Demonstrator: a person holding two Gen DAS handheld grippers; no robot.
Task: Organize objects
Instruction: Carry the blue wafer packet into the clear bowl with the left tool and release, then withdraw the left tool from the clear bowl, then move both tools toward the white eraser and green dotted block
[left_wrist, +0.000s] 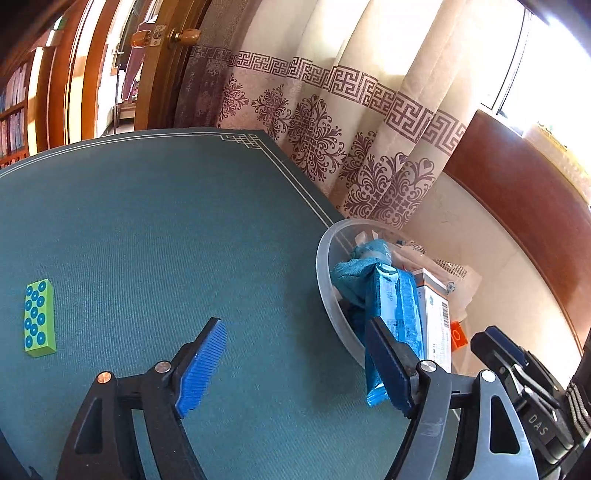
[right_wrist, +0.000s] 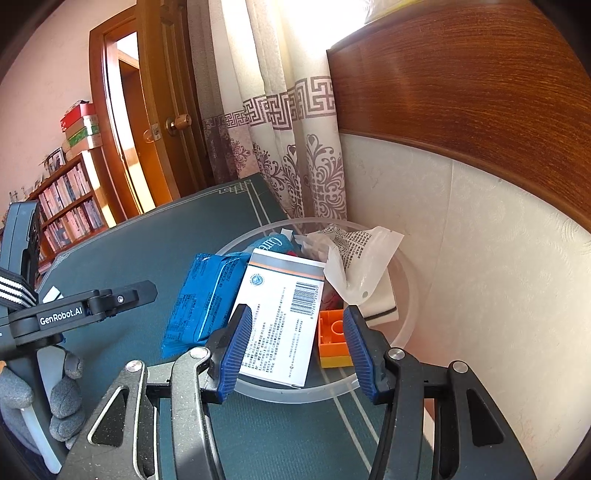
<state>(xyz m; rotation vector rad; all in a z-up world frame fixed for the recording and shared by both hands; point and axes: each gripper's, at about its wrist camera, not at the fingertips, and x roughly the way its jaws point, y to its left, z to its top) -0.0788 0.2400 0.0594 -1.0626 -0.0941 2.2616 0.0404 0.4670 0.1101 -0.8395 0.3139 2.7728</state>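
Green block (left_wrist: 40, 318) lies alone on table (left_wrist: 184, 229), well apart from bowl (left_wrist: 325, 280); rigid, light (grab its long sides). Left tool (left_wrist: 295, 369) and right tool (right_wrist: 295, 350) both gape, holding nothing.

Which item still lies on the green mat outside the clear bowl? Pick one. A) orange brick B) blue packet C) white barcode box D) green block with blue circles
D: the green block lies alone on the mat, far from the clear bowl.
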